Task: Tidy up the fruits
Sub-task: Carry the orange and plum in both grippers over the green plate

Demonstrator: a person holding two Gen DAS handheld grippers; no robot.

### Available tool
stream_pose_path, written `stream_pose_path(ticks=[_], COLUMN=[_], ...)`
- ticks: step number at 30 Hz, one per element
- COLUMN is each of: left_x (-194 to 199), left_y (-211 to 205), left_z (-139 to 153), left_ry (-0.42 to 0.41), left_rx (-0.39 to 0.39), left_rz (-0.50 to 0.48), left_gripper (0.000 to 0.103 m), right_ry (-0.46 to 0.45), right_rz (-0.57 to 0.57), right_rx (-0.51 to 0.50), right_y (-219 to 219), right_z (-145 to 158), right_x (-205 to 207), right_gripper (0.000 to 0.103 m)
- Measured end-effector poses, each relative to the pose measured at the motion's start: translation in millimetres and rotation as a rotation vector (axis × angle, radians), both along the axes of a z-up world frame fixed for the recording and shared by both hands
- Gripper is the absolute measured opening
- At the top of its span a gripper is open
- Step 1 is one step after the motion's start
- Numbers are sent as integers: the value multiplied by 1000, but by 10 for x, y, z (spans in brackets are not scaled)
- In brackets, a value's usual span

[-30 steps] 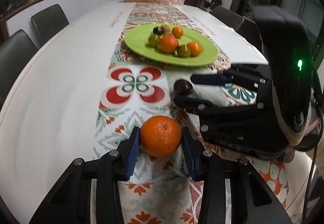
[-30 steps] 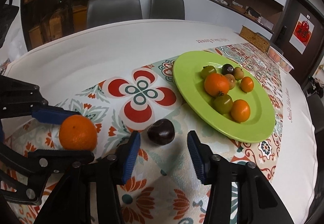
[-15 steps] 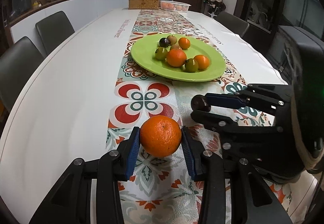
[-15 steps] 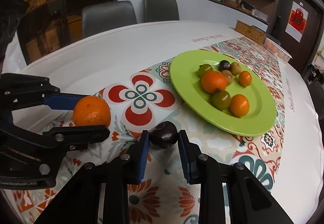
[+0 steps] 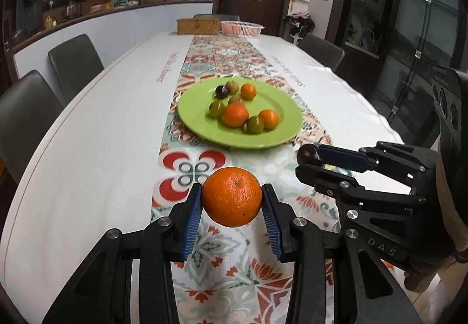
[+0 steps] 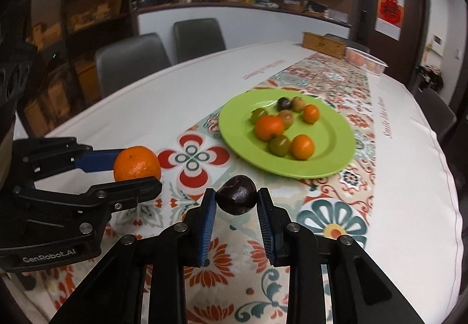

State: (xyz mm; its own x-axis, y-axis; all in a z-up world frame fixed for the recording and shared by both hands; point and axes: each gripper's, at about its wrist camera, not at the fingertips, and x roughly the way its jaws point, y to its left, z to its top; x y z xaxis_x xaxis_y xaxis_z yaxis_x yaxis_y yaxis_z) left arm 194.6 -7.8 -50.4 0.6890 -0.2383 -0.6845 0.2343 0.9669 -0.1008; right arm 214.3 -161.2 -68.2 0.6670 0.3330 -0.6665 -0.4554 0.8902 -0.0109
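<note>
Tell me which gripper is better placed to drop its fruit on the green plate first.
Probably the right. The right gripper, shut on the small dark purple fruit, sits nearer the round lime-green plate. The left gripper, clamping the large orange, is farther back along the patterned runner.

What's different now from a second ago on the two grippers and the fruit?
The right gripper has closed on the dark plum, which a second ago lay free on the runner, and lifted it. The left gripper, gripping the orange throughout, has raised it too. The green plate and its fruit are unchanged.
</note>
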Motion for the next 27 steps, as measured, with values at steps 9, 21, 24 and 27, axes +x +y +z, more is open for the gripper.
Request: stream_pose_path(ticks=[9, 21, 24, 27], left_x=[111, 373, 528, 691], left_y=[-54, -112, -108, -103], left_z=[293, 654, 667, 655], left_ry=[-60, -151, -153, -147], left_rx=[-37, -34, -28, -25], left_rz=[-39, -95, -98, -103], left_gripper=[40, 40, 40, 40], right_ry=[-45, -103, -101, -91], right_rz=[-100, -161, -179, -192], right_rx=[61, 101, 110, 114], right_y=[-162, -240, -245, -255], right_z=[322, 657, 670, 646], right_x=[-36, 171, 308, 470], right_gripper=[30, 30, 30, 30])
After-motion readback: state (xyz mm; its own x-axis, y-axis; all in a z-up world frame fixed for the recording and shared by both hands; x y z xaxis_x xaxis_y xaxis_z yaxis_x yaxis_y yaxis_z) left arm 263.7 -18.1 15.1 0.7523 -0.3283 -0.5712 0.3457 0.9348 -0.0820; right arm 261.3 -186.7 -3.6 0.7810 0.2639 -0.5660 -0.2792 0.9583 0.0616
